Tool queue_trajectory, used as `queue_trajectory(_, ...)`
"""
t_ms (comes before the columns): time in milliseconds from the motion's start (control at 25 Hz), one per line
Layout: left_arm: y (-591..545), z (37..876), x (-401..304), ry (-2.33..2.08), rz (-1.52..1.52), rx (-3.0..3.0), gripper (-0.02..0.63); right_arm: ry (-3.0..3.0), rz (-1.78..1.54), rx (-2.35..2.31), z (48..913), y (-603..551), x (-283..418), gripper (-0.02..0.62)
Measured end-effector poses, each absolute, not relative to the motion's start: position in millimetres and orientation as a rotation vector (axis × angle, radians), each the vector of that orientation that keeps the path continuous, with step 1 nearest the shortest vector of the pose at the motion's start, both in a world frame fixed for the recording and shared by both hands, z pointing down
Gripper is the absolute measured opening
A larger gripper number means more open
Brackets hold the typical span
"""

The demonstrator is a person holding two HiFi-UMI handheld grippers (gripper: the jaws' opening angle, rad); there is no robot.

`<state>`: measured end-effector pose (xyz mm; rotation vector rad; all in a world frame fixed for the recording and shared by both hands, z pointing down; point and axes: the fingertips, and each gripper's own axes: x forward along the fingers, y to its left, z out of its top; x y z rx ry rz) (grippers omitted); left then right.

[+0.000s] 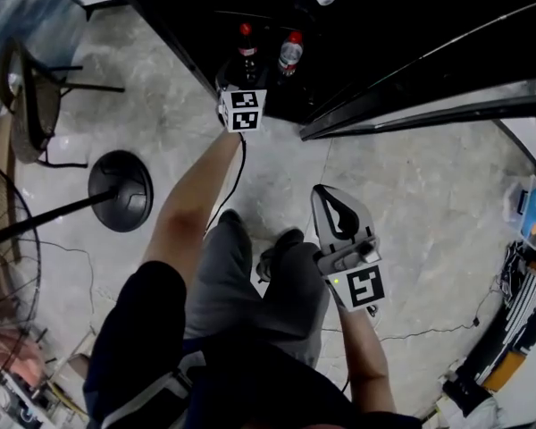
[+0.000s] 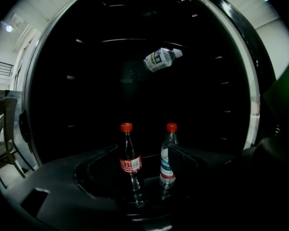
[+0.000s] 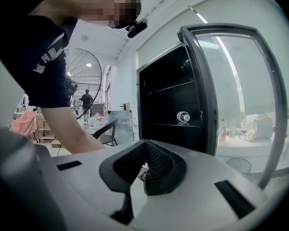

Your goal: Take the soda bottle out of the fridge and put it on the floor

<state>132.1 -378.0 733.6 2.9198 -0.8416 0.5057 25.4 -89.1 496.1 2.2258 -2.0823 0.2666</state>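
At the bottom of the open black fridge (image 1: 188, 16) stand a dark soda bottle (image 1: 247, 54) with a red cap and red label and, to its right, a clear water bottle (image 1: 290, 54). My left gripper (image 1: 238, 86) reaches into the fridge at floor level. In the left gripper view it (image 2: 140, 151) is open; the soda bottle (image 2: 130, 161) stands ahead between the jaws, not touched, and the water bottle (image 2: 167, 157) is by the right jaw. My right gripper (image 1: 322, 192) is held back over the floor, shut and empty (image 3: 144, 152).
Another clear bottle (image 2: 161, 59) lies on an upper fridge shelf. The glass fridge door (image 1: 429, 79) swings open to the right. A chair (image 1: 31, 96) and a fan base (image 1: 121, 190) stand at the left. Boxes and cables (image 1: 527, 239) line the right. The person's feet (image 1: 259, 239) are below the fridge.
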Motion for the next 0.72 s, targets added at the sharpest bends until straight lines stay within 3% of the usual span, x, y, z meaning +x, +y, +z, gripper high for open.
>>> queue_trajectory(720, -434, 796, 171, -0.943, 0.532, 2.888, 0.318, -2.125, 0.271, 2.241, 555, -87, 36, 0.018)
